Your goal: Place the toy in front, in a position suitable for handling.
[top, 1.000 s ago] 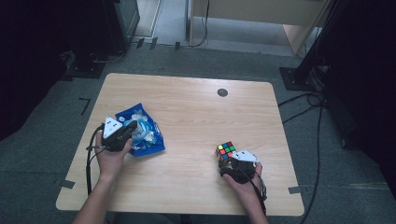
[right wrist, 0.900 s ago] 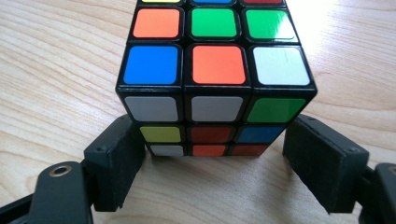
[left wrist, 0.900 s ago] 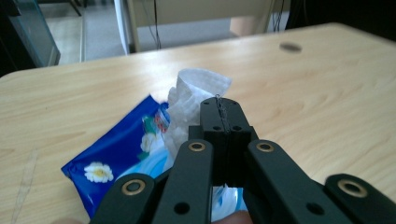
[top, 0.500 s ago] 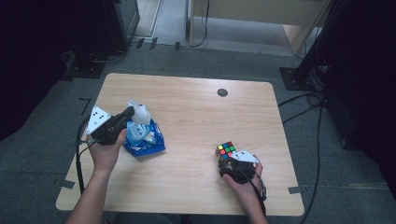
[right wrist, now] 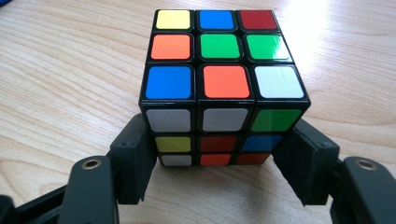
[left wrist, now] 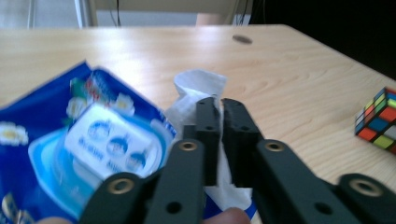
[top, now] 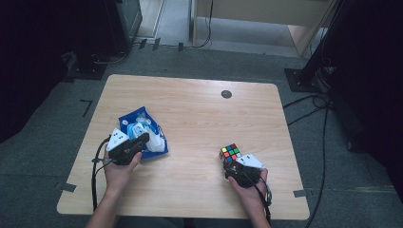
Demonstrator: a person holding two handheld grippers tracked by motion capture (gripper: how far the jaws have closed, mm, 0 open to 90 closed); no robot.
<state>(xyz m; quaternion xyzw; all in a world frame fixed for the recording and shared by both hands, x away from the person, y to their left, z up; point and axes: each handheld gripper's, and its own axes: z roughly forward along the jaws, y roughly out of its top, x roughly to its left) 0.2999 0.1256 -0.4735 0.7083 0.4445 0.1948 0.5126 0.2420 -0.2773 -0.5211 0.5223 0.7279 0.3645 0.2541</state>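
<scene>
At the near right of the worktop (top: 199, 114), the right tool (right wrist: 219, 154) had its jaws clamped on the sides of a colour cube (right wrist: 219, 79). Farther left, the left tool (left wrist: 219, 135) pinched a white tissue (left wrist: 198, 86) drawn from the blue wipes packet (left wrist: 70, 144).

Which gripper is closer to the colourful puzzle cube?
The right gripper. Its fingers sit on either side of the multicoloured plastic puzzle cube. The left gripper is far across the wooden table, pinching white tissue from the blue plastic packet.
</scene>
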